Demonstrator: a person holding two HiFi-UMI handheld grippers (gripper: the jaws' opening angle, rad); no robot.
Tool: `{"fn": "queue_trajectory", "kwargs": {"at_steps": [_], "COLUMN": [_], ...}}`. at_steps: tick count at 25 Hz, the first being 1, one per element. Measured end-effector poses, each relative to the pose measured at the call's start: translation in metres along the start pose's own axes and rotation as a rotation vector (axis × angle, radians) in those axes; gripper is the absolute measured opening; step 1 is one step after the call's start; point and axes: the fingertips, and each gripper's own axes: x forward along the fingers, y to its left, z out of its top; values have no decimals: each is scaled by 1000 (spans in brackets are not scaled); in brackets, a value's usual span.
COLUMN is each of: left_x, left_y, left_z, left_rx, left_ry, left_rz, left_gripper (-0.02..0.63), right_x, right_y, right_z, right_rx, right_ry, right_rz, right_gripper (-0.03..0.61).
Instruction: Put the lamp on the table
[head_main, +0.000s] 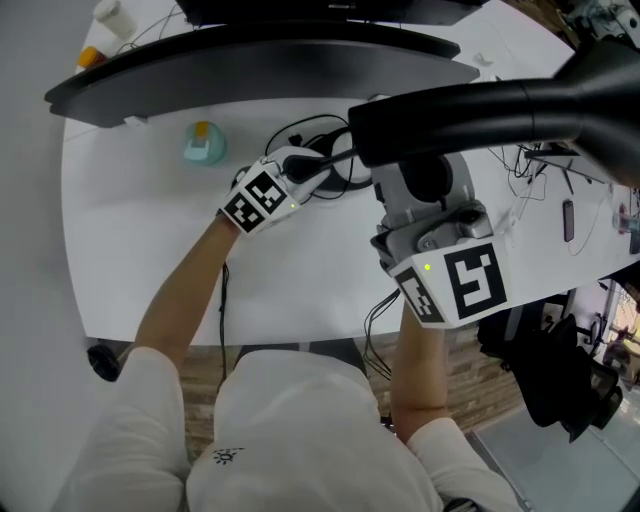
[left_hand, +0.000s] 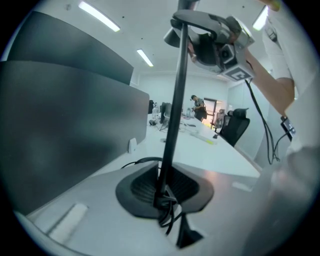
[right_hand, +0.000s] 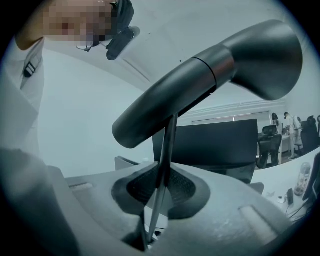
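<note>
Got the lamp (head_main: 470, 105) held up over the middle of the table (head_main: 130, 260); can't tell whether it's set down yet, since the base is out of sight. Clamped low on the thin pole with the left gripper (left_hand: 164, 190), and clamped higher up, right under the head, with the right gripper (right_hand: 159, 192). Probably done that way to keep a top-heavy thing from tipping. Sits in front of the monitor (head_main: 250, 55) at the table's far edge. No readable brand anywhere, just black-and-white square markers on the grippers.
</note>
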Motion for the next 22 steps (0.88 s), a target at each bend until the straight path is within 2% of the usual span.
{"fn": "queue_trajectory", "kwargs": {"at_steps": [11,22], "left_x": [3,3], "left_y": [15,19], "left_z": [-7,-13], "left_rx": [-33,-52], "left_ry": [1,2], "left_rz": [46,59], "left_gripper": [48,46], "right_x": [18,27], "right_y": [15,25], "right_z": [-4,-8], "right_rx": [-31,-44], "right_ry": [12,25], "right_rz": [26,53], "right_gripper": [43,40]}}
